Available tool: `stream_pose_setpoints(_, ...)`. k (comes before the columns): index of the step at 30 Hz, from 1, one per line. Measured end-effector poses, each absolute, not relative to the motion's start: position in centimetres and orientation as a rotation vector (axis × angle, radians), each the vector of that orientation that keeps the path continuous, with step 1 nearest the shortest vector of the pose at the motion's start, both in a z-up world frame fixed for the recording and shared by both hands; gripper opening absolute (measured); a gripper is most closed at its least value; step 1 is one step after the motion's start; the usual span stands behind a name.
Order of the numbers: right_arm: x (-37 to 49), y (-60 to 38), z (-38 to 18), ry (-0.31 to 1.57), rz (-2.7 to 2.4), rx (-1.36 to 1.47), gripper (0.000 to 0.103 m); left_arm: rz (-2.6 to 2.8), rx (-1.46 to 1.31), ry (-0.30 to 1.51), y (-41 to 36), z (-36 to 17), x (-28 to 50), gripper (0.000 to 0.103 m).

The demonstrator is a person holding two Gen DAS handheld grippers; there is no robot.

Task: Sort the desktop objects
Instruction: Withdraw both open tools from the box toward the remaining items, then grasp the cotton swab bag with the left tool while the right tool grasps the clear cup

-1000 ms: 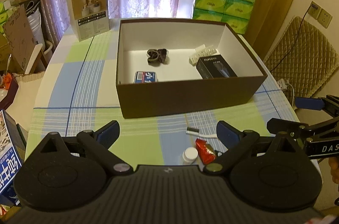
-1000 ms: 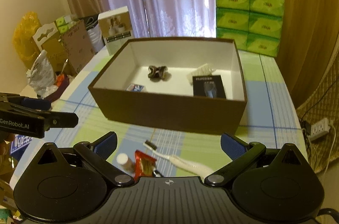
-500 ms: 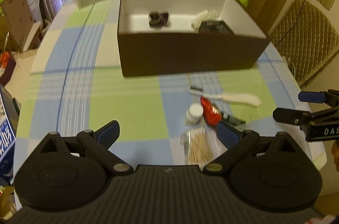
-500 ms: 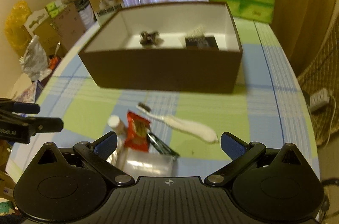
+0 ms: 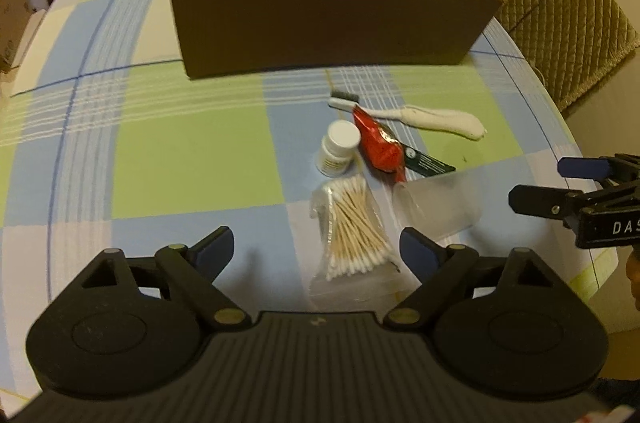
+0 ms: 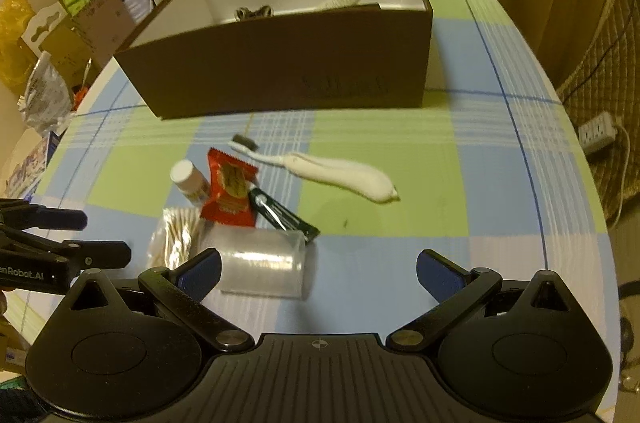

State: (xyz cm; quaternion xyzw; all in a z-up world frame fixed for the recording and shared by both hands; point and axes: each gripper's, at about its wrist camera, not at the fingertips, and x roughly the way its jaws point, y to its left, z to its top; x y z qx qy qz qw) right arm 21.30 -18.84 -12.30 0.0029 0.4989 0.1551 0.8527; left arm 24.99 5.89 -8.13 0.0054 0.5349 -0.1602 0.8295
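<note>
Blue-padded jaws on both grippers stand wide and hold nothing. The left gripper (image 5: 316, 251) hovers low over the near table edge, with the swab bag (image 5: 352, 227) lying directly between and just ahead of its fingers, sticks running roughly along the gripper's line of sight. The right gripper (image 6: 318, 269) has the clear cup (image 6: 262, 263) on its side just inside its left finger, long axis crosswise to the jaws. Beyond these lie the bottle (image 5: 338, 153), red packet (image 5: 378, 145), dark sachet (image 6: 282, 215) and toothbrush (image 6: 320, 169), all short of the brown box (image 6: 280, 63). Judgement: the left gripper is better placed for the swabs, the right for the cup.
</note>
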Motion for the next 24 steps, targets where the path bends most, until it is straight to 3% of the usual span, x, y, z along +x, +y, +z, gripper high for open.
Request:
stream_pose_setpoints(21,22.6,-19.7,-14.8,1.114,0.297,0.029,0.101,-0.411,-0.005,1.184,3.9,-11.9,28.0,0.061)
stream_pose_setpoints(24,22.8,-19.5,-14.9,1.115,0.297,0.03,0.101,-0.407,0.016,1.192,3.8,-12.5,28.3,0.052)
